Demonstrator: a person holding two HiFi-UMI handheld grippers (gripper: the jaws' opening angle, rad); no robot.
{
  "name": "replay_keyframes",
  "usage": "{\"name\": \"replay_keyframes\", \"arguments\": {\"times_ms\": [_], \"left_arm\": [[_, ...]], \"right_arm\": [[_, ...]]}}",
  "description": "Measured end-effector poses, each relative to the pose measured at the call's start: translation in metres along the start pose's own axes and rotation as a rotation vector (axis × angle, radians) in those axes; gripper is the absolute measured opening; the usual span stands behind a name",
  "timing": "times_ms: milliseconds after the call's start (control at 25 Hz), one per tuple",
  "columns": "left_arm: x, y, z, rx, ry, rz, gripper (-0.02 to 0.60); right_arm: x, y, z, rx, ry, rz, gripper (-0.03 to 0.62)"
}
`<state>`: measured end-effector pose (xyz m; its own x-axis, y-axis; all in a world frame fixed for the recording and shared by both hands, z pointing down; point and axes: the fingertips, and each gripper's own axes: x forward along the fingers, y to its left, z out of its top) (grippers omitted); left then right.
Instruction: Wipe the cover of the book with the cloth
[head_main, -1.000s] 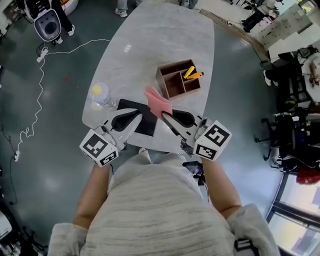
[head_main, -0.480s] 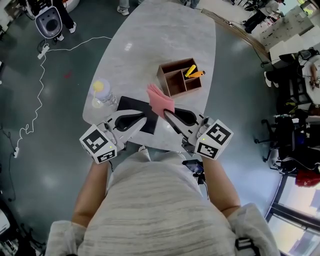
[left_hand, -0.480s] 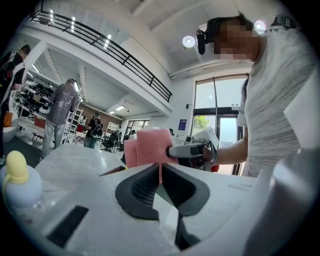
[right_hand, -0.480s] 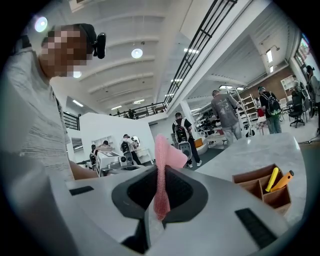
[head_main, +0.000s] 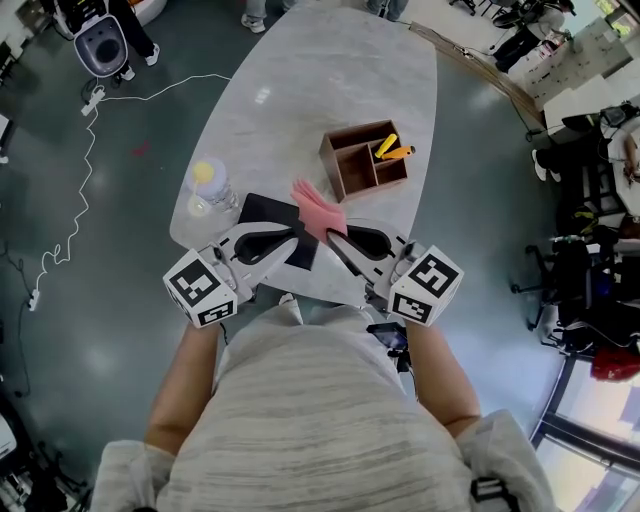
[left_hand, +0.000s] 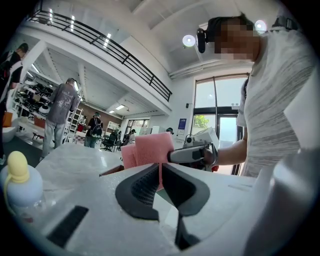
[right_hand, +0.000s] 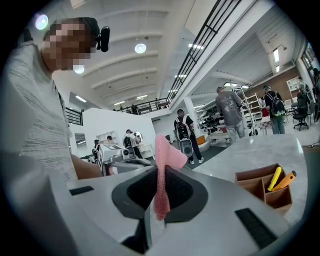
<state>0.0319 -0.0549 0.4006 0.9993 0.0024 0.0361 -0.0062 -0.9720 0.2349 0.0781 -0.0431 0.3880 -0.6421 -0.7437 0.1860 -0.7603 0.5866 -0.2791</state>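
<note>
Cloth (head_main: 318, 210) clamped in right tongs (head_main: 333, 238); left tongs (head_main: 297, 238) closed, tips just beside cloth, above book (head_main: 262, 210).

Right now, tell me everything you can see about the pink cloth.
The cloth is pink and soft, with a waffle-like weave, and is folded. It stands upright on edge, pinched in the shut right gripper, over the right edge of the black book in the head view. The shut left gripper is right against it; whether it pinches it too is unclear.
</note>
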Motion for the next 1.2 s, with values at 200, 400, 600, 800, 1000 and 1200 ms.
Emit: {"name": "replay_keyframes", "arguments": {"times_ms": [200, 400, 600, 800, 1000, 1200], "left_arm": [[-0.001, -0.002, 0.0, 0.001, 0.002, 0.0, 0.031], [-0.004, -0.005, -0.004, -0.004, 0.01, 0.004, 0.031], [-0.006, -0.007, -0.006, -0.008, 0.012, 0.007, 0.031], [-0.006, -0.007, -0.004, -0.01, 0.007, 0.003, 0.031], [-0.007, -0.005, -0.006, -0.003, 0.008, -0.007, 0.031], [-0.004, -0.003, -0.007, -0.01, 0.012, -0.01, 0.031]], "right_arm": [[0.0, 0.001, -0.001, -0.002, 0.004, 0.002, 0.031], [-0.002, 0.004, -0.004, 0.003, 0.004, 0.004, 0.031], [-0.002, 0.004, -0.007, 0.008, 0.01, 0.001, 0.031], [0.0, 0.005, -0.008, 0.008, 0.018, 0.005, 0.031], [0.003, 0.006, -0.009, 0.009, 0.025, 0.005, 0.031], [0.004, 0.003, -0.01, 0.015, 0.033, 0.007, 0.031]]}}
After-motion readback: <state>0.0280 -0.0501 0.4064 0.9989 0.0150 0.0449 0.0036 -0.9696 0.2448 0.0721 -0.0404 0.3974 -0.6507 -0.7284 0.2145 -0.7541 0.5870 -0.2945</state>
